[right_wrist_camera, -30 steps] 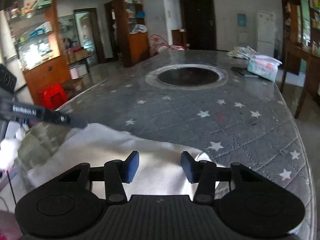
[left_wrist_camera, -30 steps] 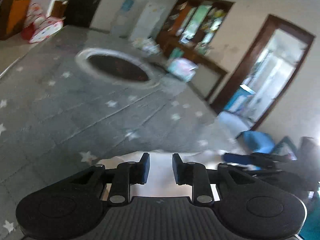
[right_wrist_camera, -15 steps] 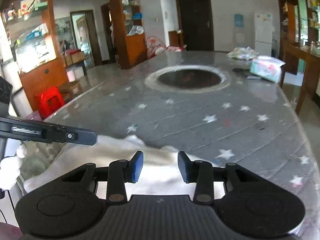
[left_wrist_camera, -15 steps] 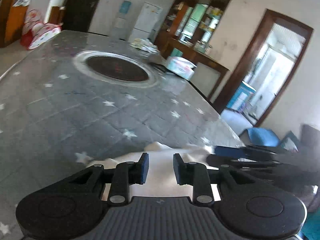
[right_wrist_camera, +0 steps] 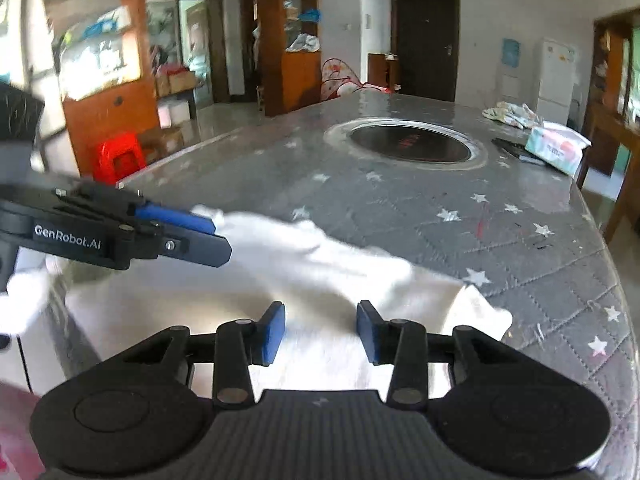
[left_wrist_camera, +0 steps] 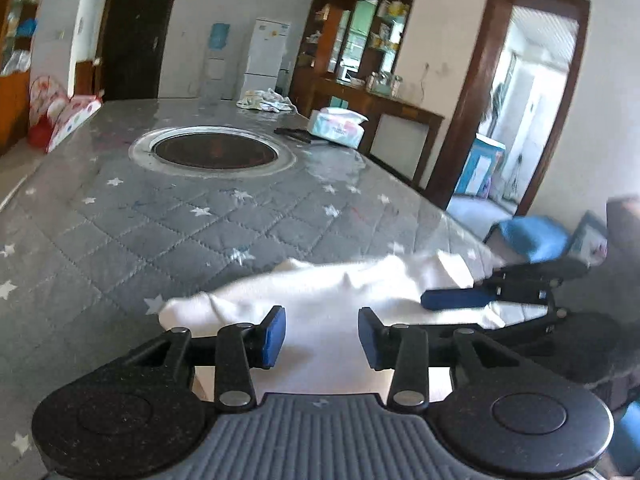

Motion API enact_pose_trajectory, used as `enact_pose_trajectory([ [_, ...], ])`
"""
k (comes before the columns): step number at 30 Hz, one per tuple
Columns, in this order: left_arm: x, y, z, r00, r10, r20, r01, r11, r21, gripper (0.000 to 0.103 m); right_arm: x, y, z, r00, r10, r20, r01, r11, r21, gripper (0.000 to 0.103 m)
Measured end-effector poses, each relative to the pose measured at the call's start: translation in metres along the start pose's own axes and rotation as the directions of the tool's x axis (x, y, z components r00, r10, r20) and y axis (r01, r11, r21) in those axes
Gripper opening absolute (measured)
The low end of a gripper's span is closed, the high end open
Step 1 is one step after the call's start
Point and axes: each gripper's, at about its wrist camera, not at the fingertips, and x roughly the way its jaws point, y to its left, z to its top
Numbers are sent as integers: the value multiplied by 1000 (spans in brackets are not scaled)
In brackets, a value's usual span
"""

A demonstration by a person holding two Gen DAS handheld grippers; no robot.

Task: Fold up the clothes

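Observation:
A white garment [left_wrist_camera: 320,300] lies crumpled at the near edge of the grey star-quilted table [left_wrist_camera: 200,220]; it also shows in the right wrist view [right_wrist_camera: 320,272]. My left gripper [left_wrist_camera: 322,338] is open just above the cloth, holding nothing. My right gripper [right_wrist_camera: 321,334] is open above the cloth too. The right gripper shows at the right of the left wrist view [left_wrist_camera: 472,300], over the garment's right end. The left gripper shows at the left of the right wrist view [right_wrist_camera: 188,232], over its left end.
A round dark inset [left_wrist_camera: 216,152] sits mid-table. A tissue pack [left_wrist_camera: 338,126], a dark flat object [left_wrist_camera: 292,134] and a bundle of cloth [left_wrist_camera: 264,100] lie at the far end. A red stool [right_wrist_camera: 120,156] stands left of the table, blue seats [left_wrist_camera: 528,236] to its right.
Both cameras swung and steadied. Both grippers' jaws have opened wider. The garment now lies more spread along the table edge.

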Motion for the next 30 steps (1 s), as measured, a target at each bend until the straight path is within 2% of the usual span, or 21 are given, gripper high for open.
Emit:
enact_pose_trajectory([
  [3, -7, -7, -13, 1000, 21, 5, -21, 999, 27, 49, -12, 8, -6, 1000, 0, 17, 0, 1000, -27, 46],
  [5, -11, -8, -22, 999, 43, 16, -43, 999, 27, 52, -20, 12, -12, 1000, 1, 23, 0, 999, -46, 46],
  [10, -15, -4, -31, 998, 52, 21, -52, 999, -2, 52, -32, 14, -32, 1000, -1, -9, 1, 999, -51, 50],
  [18, -14, 3, -42, 996, 68, 51, -68, 998, -6, 52, -46, 2, -54, 1000, -3, 7, 2, 997, 73, 55],
  [26, -12, 9, -41, 997, 50, 51, -49, 998, -25, 53, -50, 6, -60, 999, -36, 32, 32, 992, 122, 57],
  [30, -11, 8, -39, 998, 41, 42, -40, 999, -27, 59, -51, 12, -62, 997, -66, 38, 61, 989, 132, 61],
])
